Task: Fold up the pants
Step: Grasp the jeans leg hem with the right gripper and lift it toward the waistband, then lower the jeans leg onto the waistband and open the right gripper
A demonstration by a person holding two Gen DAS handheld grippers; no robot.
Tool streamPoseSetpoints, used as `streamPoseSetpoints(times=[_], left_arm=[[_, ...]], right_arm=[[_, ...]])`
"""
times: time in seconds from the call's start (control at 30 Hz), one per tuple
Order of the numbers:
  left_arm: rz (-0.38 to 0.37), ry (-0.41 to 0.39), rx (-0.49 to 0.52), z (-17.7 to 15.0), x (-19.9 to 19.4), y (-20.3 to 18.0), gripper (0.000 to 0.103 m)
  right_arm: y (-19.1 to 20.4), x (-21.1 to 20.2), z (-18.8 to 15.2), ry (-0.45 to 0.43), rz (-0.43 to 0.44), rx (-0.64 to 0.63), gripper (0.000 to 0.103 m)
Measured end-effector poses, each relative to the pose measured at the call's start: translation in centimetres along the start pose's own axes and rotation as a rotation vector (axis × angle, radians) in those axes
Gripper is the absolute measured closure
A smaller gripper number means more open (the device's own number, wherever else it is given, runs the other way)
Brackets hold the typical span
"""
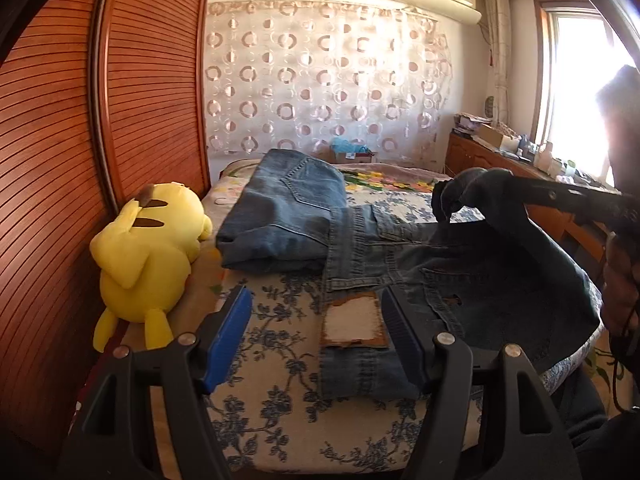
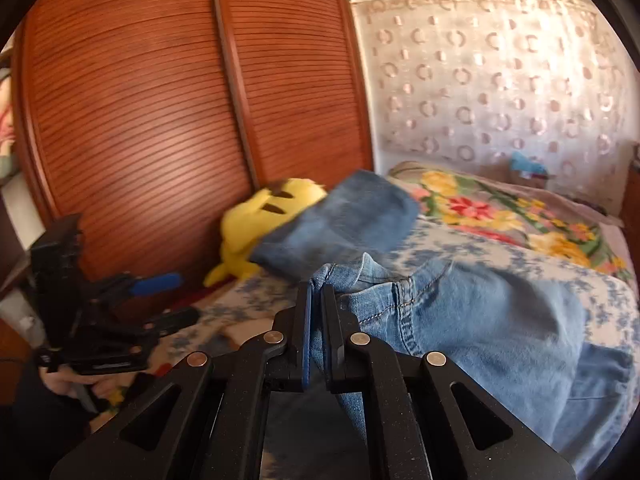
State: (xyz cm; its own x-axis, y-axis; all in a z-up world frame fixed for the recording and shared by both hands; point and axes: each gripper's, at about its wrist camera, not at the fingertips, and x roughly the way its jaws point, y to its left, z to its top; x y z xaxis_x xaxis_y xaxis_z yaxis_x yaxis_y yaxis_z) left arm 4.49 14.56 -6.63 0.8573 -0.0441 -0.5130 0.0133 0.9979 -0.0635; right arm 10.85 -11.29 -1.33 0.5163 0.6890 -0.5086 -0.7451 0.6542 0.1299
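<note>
A pair of blue jeans (image 1: 440,276) lies spread on the bed, its waistband and leather patch (image 1: 352,320) nearest me. My left gripper (image 1: 316,332) hovers open over the waistband, blue pads wide apart and pressing nothing. My right gripper (image 2: 318,300) is shut on a fold of the jeans (image 2: 480,320) and holds it lifted above the bed. The left wrist view shows that right gripper (image 1: 450,208) raised at the right with denim draped from it. In the right wrist view the left gripper (image 2: 172,300) stands open at the far left.
A second pair of jeans (image 1: 284,220), folded, sits further back on the floral bedsheet (image 1: 280,400). A yellow plush toy (image 1: 148,248) lies by the wooden slatted wardrobe doors (image 1: 152,100). A cluttered wooden cabinet (image 1: 500,152) stands under the window on the right.
</note>
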Motion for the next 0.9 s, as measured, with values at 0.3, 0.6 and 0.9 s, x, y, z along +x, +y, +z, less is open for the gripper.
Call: streamPoseSetpoints(times=[0.3, 0.6, 0.9], left_arm=[[-0.002, 0.005, -0.002, 0.0, 0.3, -0.2, 0.036], [-0.079, 0.039, 0.056, 0.2, 2.3, -4.1, 0.036], [-0.182, 0.091, 0.118, 0.4, 4.9, -8.6, 0.037]], right_arm=[[2.2, 1.1, -1.8, 0.058, 0.013, -0.069, 0.072], [-1.6, -2.0, -4.0, 0.062, -0.116, -0.044, 0.063], [-8.7, -3.7, -8.6, 0.131, -0.293, 0.044, 0.061]])
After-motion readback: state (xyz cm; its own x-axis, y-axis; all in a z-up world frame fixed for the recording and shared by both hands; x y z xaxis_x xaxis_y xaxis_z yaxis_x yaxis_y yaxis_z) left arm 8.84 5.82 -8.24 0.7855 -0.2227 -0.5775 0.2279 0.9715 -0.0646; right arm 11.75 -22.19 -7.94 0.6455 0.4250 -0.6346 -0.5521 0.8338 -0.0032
